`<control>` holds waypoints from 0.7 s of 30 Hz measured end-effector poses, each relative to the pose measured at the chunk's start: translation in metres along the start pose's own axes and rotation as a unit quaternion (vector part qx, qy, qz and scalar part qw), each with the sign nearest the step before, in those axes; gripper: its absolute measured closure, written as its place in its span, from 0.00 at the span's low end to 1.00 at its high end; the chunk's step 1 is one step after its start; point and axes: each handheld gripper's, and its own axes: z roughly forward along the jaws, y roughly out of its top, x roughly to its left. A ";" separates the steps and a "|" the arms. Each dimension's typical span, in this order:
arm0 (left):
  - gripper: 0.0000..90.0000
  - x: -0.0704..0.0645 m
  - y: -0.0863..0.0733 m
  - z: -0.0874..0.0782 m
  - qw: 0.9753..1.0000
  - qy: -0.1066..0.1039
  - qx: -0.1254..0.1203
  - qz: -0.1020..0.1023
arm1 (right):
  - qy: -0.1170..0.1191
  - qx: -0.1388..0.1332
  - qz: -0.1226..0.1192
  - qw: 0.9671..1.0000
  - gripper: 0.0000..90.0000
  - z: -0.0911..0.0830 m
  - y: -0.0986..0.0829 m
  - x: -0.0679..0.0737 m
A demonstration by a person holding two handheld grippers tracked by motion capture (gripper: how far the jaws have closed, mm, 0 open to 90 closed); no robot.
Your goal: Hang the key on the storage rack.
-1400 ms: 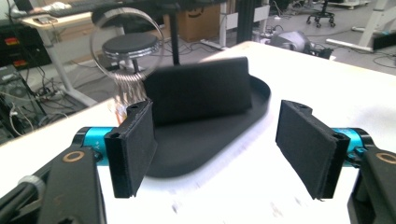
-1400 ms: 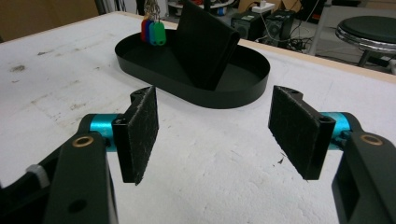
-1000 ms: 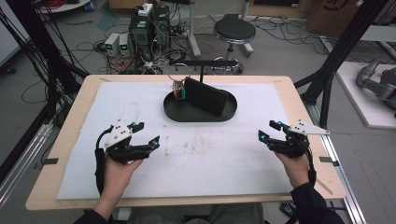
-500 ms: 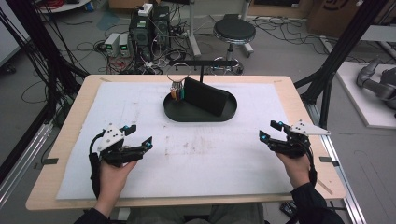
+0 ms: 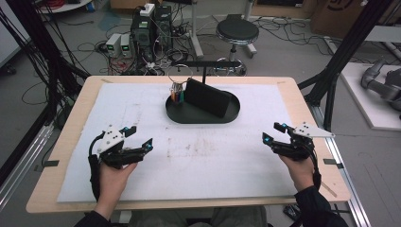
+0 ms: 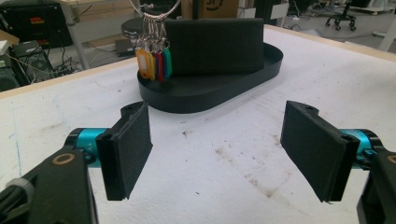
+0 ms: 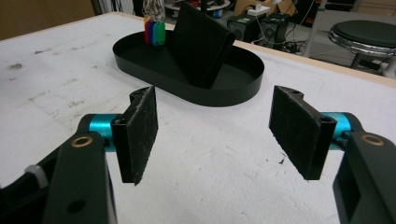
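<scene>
Waiting near the black tray

Holding wide apart, the left gripper [image 5: 134,139] has its jaws spread with nothing between them. The right gripper [image 5: 275,133] is spread wide too, and it holds nothing. Both sit low over the white mat [image 5: 198,161], well apart from each other, one near each side of the table [image 5: 71,113].

Between them and farther back sits a black oval tray [image 5: 189,116]. A black folded case [image 5: 210,98] stands tilted in the tray. Beside it hangs a bunch of colored key tags [image 6: 154,63] on a big wire ring [image 5: 180,75].

The top of the ring is cut off in the left gripper view. The tags are too small to count in the high view. In the right gripper view the case hides part of the tray's far wall. Some brown stains [image 5: 198,144] mark the mat.
</scene>
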 end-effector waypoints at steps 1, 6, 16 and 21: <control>0.27 0.000 0.000 0.000 1.000 -0.001 0.000 -0.001 | 0.000 0.001 -0.001 1.000 0.37 0.000 0.000 0.001; 0.27 0.002 0.001 0.004 1.000 -0.004 0.001 0.000 | -0.001 0.002 -0.003 1.000 0.37 -0.002 0.000 0.001; 0.27 0.002 -0.002 0.003 1.000 -0.007 0.004 0.008 | -0.001 0.004 0.001 1.000 0.37 0.002 0.000 -0.001; 0.27 0.001 -0.002 0.002 1.000 -0.006 0.004 0.011 | 0.000 0.003 -0.001 1.000 0.37 0.002 0.000 -0.001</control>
